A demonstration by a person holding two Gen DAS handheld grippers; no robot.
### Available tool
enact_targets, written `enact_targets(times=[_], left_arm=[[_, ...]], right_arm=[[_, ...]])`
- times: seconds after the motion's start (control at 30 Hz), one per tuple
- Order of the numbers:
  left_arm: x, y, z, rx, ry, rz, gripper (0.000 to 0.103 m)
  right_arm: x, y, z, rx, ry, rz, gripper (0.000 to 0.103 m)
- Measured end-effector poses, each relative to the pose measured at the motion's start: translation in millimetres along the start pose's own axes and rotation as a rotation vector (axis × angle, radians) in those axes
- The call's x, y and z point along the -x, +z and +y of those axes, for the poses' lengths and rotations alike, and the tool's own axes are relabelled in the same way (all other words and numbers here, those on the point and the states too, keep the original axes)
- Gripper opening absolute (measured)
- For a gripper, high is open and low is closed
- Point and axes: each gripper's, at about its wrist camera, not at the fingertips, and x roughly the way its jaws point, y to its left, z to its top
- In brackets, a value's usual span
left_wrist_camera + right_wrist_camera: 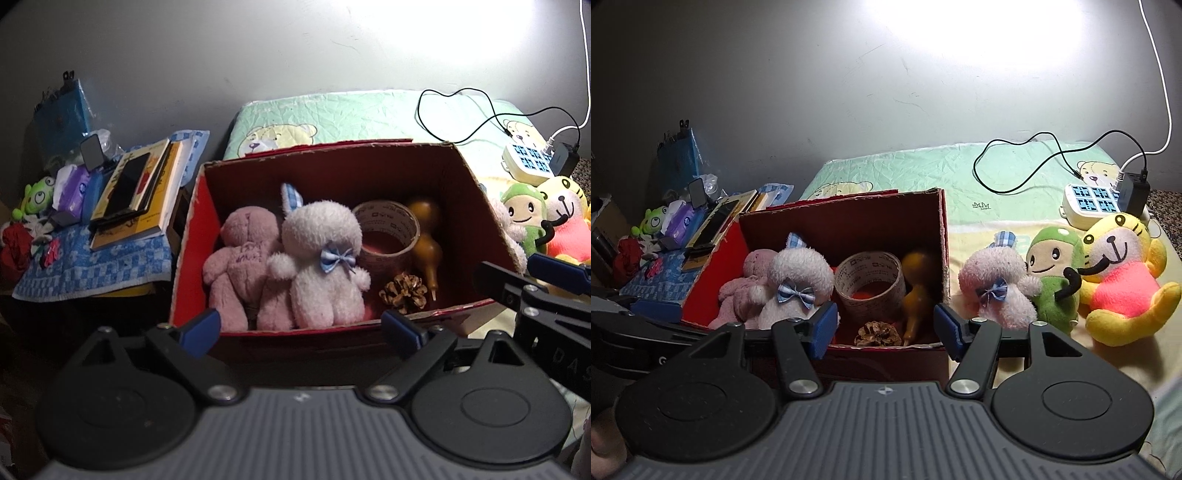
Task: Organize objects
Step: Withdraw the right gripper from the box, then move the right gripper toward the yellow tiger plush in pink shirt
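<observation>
gaping empty jaws both sides; second white bunny (995, 282) only in right view

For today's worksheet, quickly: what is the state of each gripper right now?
Left gripper: open, nothing between its fingers, above the box's near edge.
Right gripper: open, holding nothing.

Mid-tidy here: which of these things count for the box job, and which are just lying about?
Job items:
- red cardboard box
- plush toys in it, tape roll, gourd, pine cone
- three plush toys beside the box on the bed

Lying about:
- power strip and cables
- books, tissue pack on the side table
</observation>
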Motion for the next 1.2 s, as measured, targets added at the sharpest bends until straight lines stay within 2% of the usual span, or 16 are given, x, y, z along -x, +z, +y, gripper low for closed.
enact_targets(times=[0.3,0.47,0.73,1.2], left_arm=[[-1,-8,-29,0.009,0.010,0.035,0.094],[-4,-13,-51,0.003,0.019,0.063,0.094],[-11,-25,-100,-0.041,-0.036,0.118,0.095],[-19,-30,-175,-0.095,-0.122,0.163,0.099]], right_arm=[[5,-3,-29,-0.004,0.022,0.036,0.062],[3,-9,-52,-0.021,0.032,0.090,0.062],[5,-18,-88,-0.032,0.050,0.151,0.062],[11,-29,-165,-0.138,0.003,0.200,0.062]])
